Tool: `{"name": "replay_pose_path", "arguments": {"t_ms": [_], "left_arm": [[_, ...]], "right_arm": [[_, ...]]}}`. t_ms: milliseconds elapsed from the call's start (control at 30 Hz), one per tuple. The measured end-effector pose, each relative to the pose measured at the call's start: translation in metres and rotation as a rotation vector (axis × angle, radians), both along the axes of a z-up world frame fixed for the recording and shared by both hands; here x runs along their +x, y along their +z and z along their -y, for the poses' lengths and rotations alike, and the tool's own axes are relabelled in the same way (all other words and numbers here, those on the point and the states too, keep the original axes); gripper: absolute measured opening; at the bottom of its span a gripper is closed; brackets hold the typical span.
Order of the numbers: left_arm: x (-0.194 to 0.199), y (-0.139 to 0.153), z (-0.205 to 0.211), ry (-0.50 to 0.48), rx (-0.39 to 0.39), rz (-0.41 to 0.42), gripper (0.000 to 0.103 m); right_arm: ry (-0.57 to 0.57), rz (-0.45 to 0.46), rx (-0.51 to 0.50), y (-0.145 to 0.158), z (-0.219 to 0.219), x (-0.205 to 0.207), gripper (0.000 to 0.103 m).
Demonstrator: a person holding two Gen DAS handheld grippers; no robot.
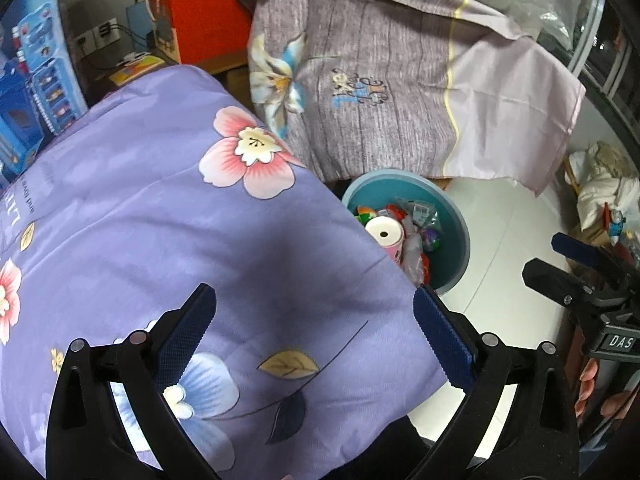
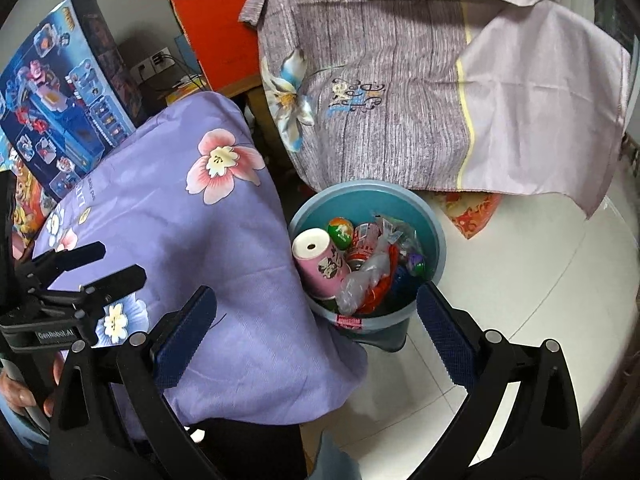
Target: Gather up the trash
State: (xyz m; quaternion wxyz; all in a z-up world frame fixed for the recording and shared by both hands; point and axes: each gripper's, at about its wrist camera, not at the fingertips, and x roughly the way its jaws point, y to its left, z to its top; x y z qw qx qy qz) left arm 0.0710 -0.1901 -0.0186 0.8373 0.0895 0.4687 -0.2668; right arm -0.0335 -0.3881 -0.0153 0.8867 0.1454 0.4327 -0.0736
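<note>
A teal trash bin (image 2: 436, 236) stands on the white tile floor beside the purple floral-covered table (image 2: 208, 248). It holds a pink paper roll (image 2: 320, 260), a green ball (image 2: 340, 232), a can and plastic wrappers (image 2: 364, 280). The bin (image 1: 452, 228) also shows in the left wrist view, partly hidden by the cloth. My left gripper (image 1: 314, 332) is open and empty above the purple cloth (image 1: 200, 240). My right gripper (image 2: 316, 328) is open and empty, just above the near rim of the bin. Each gripper shows in the other's view: right (image 1: 568, 264), left (image 2: 112, 264).
A grey-purple floral cloth (image 2: 400, 80) drapes over furniture behind the bin. Toy boxes (image 2: 68, 92) and a red box (image 2: 216, 20) stand at the far left by wall sockets. White floor tiles (image 2: 520, 288) lie right of the bin. A bundle of clutter (image 1: 604, 196) sits at far right.
</note>
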Motion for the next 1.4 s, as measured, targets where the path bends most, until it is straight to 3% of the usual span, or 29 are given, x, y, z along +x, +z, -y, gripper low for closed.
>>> {"name": "replay_pose_path", "arguments": {"t_ms": [467, 1400], "left_arm": [[-0.034, 0.015, -0.017, 0.030, 0.000, 0.066, 0.099], [-0.025, -0.008, -0.014, 0.028, 0.010, 0.025, 0.099]], "right_arm": [[0.005, 0.011, -0.007, 0.005, -0.013, -0.025, 0.096], [0.001, -0.043, 0.031, -0.023, -0.010, -0.012, 0.096]]}}
